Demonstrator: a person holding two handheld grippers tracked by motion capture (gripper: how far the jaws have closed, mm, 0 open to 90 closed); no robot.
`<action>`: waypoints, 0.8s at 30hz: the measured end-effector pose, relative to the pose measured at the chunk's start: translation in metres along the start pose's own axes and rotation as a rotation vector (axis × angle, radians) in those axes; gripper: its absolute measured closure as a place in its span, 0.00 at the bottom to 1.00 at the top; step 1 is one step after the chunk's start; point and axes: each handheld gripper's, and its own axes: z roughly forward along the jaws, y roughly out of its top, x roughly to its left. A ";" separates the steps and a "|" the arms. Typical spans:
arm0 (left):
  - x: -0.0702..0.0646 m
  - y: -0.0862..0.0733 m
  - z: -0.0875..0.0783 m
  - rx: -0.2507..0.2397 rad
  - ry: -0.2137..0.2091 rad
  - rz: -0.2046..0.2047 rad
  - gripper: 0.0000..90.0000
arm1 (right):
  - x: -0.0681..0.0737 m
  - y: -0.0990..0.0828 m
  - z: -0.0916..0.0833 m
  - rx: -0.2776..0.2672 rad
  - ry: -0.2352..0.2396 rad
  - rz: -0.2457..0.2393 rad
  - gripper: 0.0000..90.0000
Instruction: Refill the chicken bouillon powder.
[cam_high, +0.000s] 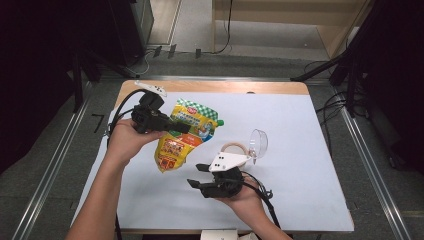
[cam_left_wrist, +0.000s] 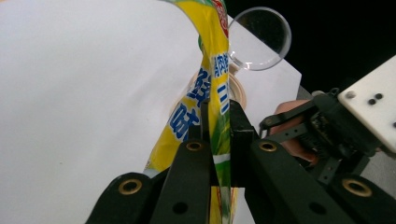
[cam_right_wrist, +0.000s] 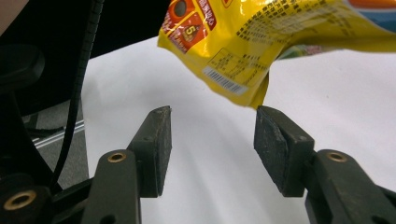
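A yellow snack pouch (cam_high: 182, 132) with a green-checked top hangs tilted above the white sheet. My left gripper (cam_high: 178, 127) is shut on it, clamping the pouch's edge (cam_left_wrist: 215, 70) between both pads. My right gripper (cam_high: 196, 175) stands below and to the right of the pouch, pointing left, held in a hand. Its jaws (cam_right_wrist: 212, 135) are open with nothing between them. The pouch's lower corner (cam_right_wrist: 261, 37), with a barcode, hangs just beyond the right pad (cam_right_wrist: 275, 140) without touching it.
A clear plastic dome (cam_high: 258, 141) and a beige ring (cam_high: 234, 148) lie on the white sheet (cam_high: 290, 115) behind my right gripper; the dome (cam_left_wrist: 259, 37) also shows in the left gripper view. The wooden table edge (cam_high: 225, 86) runs along the far side.
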 end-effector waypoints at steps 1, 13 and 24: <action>0.002 -0.001 0.000 -0.006 0.006 -0.003 1.00 | 0.000 -0.001 -0.002 0.001 0.000 0.004 0.53; 0.017 -0.004 0.009 -0.066 0.063 -0.035 1.00 | -0.006 -0.009 -0.030 0.007 -0.038 0.016 0.52; 0.030 -0.009 0.034 -0.059 0.093 -0.069 1.00 | -0.013 -0.012 -0.038 0.007 -0.057 0.035 0.52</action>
